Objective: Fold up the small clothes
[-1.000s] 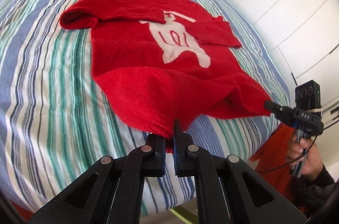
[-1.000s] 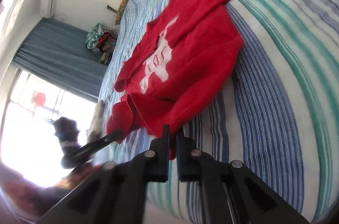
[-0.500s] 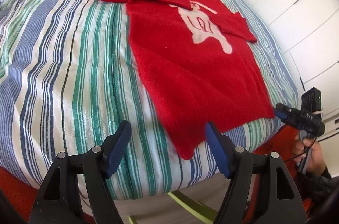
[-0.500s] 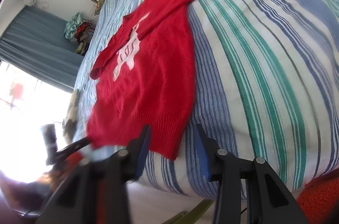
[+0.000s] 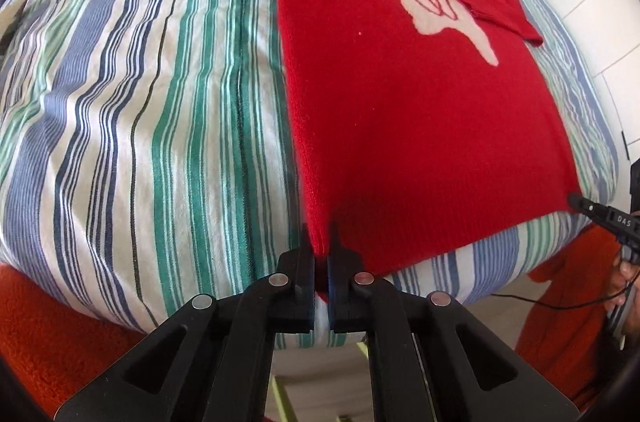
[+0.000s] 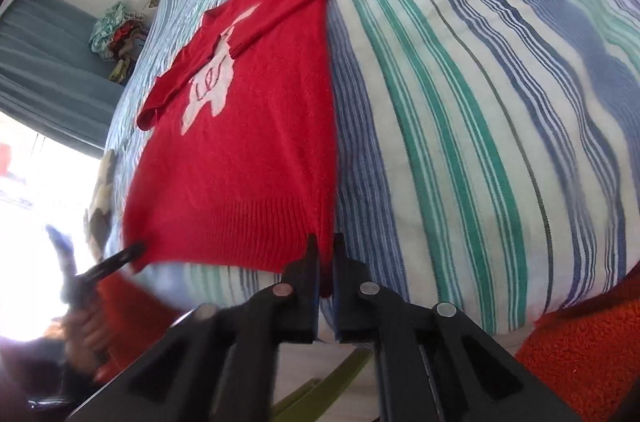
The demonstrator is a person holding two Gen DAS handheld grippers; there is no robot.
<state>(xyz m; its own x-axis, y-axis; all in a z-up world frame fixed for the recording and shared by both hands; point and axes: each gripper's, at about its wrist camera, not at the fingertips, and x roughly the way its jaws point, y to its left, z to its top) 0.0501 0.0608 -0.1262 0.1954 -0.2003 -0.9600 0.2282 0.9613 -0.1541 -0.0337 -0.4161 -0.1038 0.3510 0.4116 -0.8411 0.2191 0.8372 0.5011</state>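
Note:
A small red sweater (image 5: pixel 400 94) with a white animal figure lies flat, face up, on the striped bed, both sleeves folded across the chest; it also shows in the right wrist view (image 6: pixel 248 150). My left gripper (image 5: pixel 320 242) is shut on the sweater's bottom left hem corner. My right gripper (image 6: pixel 325 246) is shut on the bottom right hem corner, and its tip shows at the right edge of the left wrist view (image 5: pixel 580 204). The left gripper's tip shows blurred in the right wrist view (image 6: pixel 128 254).
The bed (image 5: pixel 140 110) has a blue, green and white striped cover and its near edge lies just under both grippers. White cupboard doors (image 5: pixel 600 2) stand to the right. A pile of clothes (image 6: pixel 116 34) and a blue curtain (image 6: pixel 44 62) are beyond the bed.
One second ago both grippers held the hem lifted. They laid it down and opened half a second ago. Now both are shut again on the hem corners, with the sweater flat.

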